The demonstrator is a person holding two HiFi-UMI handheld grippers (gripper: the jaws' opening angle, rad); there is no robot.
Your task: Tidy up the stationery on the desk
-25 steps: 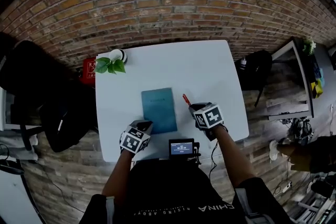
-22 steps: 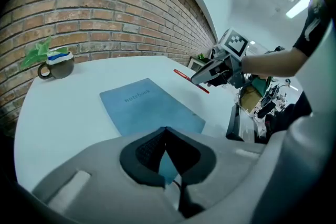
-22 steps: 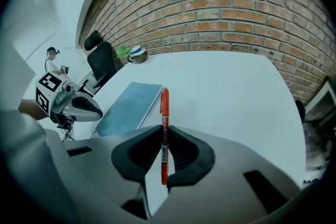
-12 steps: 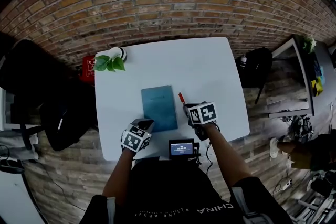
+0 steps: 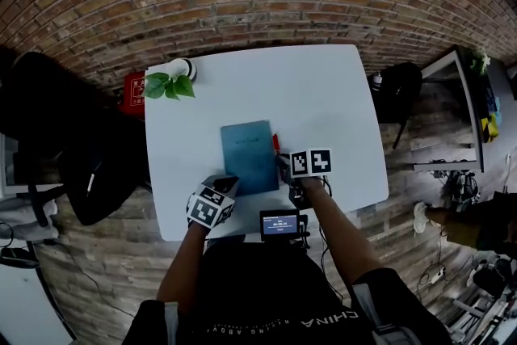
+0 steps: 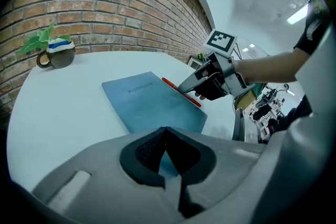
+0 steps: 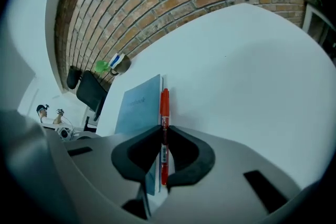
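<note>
The right tool (image 7: 164,139), clamped on the red pen (image 7: 164,105), is holding it along the blue notebook's (image 5: 247,157) right edge on the table (image 5: 323,101), apparently placing it, which next calls for easing it flat before release, while the left tool (image 6: 167,140) is hovering closed and empty.

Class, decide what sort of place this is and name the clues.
Probably an informal office or studio workspace: a white desk against a bare brick wall, a black chair beside it, and a wood-plank floor.
</note>
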